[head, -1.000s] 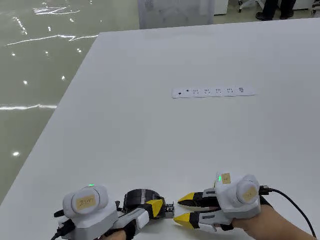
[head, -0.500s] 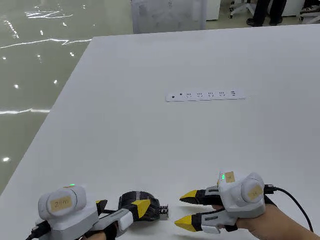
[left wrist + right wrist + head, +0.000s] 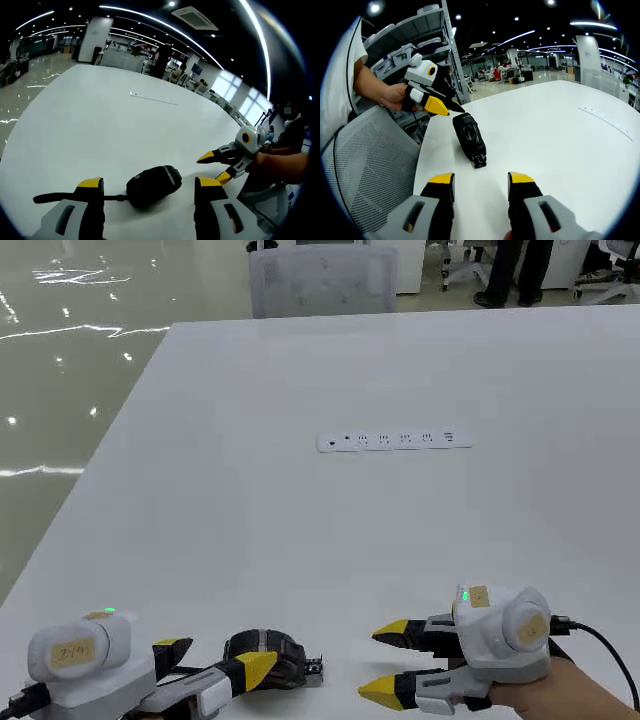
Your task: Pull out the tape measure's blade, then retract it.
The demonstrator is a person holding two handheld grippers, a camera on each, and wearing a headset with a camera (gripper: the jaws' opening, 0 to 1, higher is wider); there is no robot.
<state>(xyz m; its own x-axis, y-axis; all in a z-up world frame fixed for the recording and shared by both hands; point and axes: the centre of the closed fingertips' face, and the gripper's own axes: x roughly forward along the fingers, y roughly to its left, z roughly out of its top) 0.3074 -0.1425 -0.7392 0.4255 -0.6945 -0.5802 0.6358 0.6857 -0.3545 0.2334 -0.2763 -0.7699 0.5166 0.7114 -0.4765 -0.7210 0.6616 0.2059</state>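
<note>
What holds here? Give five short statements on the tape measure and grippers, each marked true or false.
The tape measure lies on the white table. True.
The right gripper is shut on the end hook. False: it is open and empty.
The blade runs far across the table. False: just its end hook sticks out.
The left gripper is open, the tape measure between its jaws. True.
A power strip lies beyond both grippers. True.

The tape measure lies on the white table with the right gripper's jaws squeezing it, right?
No. The tape measure lies on the white table, but the right gripper has its jaws open, short of it, as the right gripper view shows.
</note>
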